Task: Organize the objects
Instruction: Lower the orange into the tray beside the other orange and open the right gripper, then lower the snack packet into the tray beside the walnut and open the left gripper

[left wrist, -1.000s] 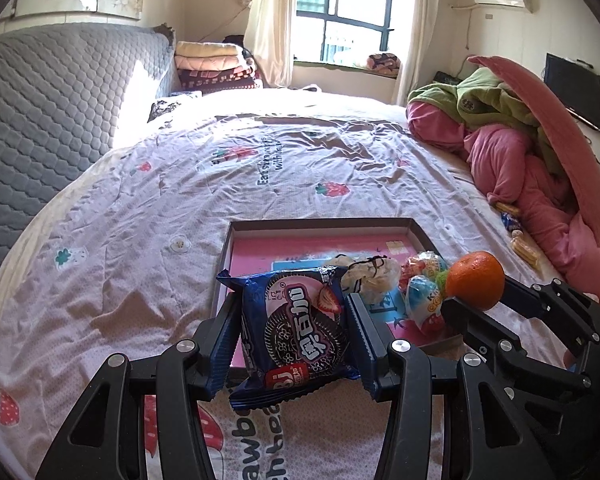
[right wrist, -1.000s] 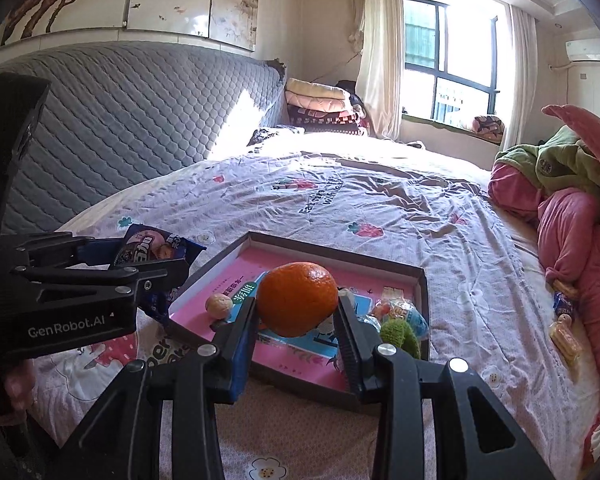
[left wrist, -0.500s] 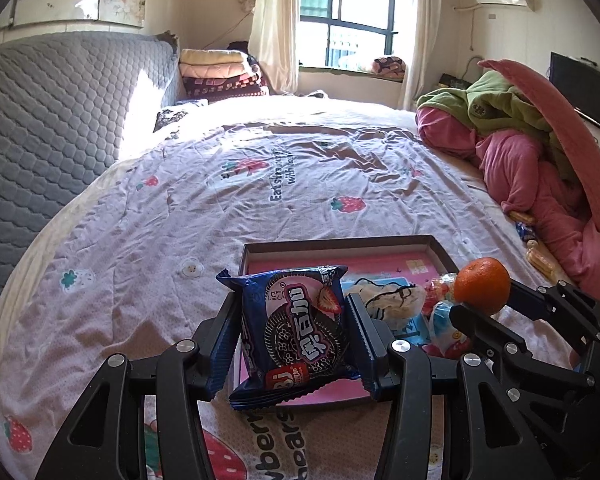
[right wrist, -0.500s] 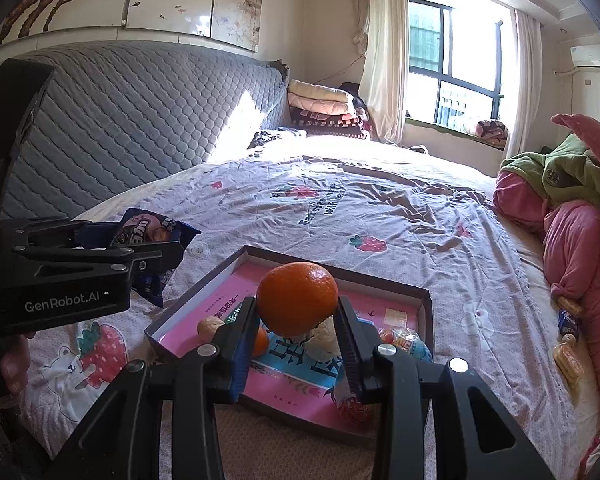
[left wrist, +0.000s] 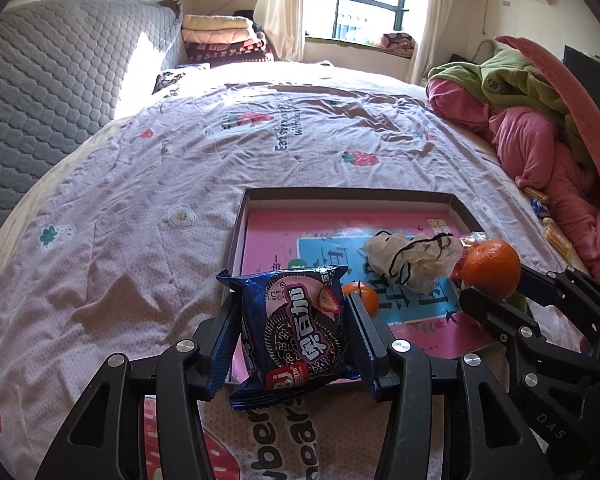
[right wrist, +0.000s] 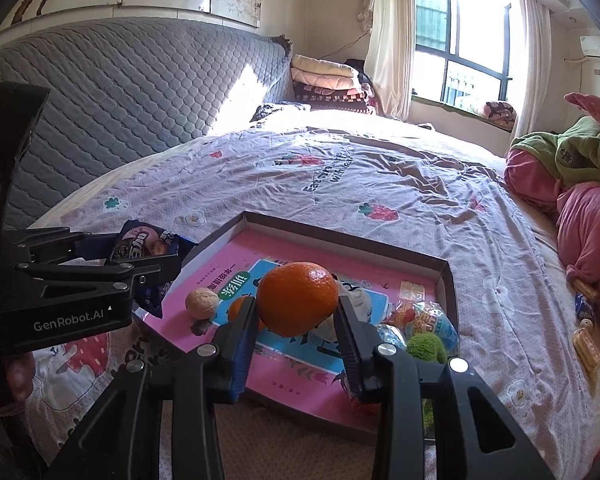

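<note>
My left gripper (left wrist: pixel 292 332) is shut on a blue cookie packet (left wrist: pixel 296 332), held above the near left corner of a shallow box (left wrist: pixel 340 194) with a pink floor. My right gripper (right wrist: pixel 296 320) is shut on a large orange (right wrist: pixel 298 298), held above the box (right wrist: pixel 452 280). The left gripper and packet (right wrist: pixel 144 242) also show in the right wrist view; the right gripper's orange (left wrist: pixel 490 268) shows in the left wrist view. In the box lie a small orange (left wrist: pixel 362 296), a walnut (right wrist: pixel 202 302), a white pouch with black cord (left wrist: pixel 412 258), wrapped snacks (right wrist: pixel 424 322) and a green knitted thing (right wrist: pixel 426 348).
The box rests on a bed with a strawberry-print sheet (left wrist: pixel 180 184). A grey quilted headboard (right wrist: pixel 120 92) stands at the left. Pink and green bedding (left wrist: pixel 540 120) is piled at the right, with loose snacks (right wrist: pixel 586 336) beside it. Folded blankets (left wrist: pixel 220 36) lie at the far end.
Both grippers have risen and drawn back a little from the box, still holding the packet and the orange. More of the box floor shows now.
</note>
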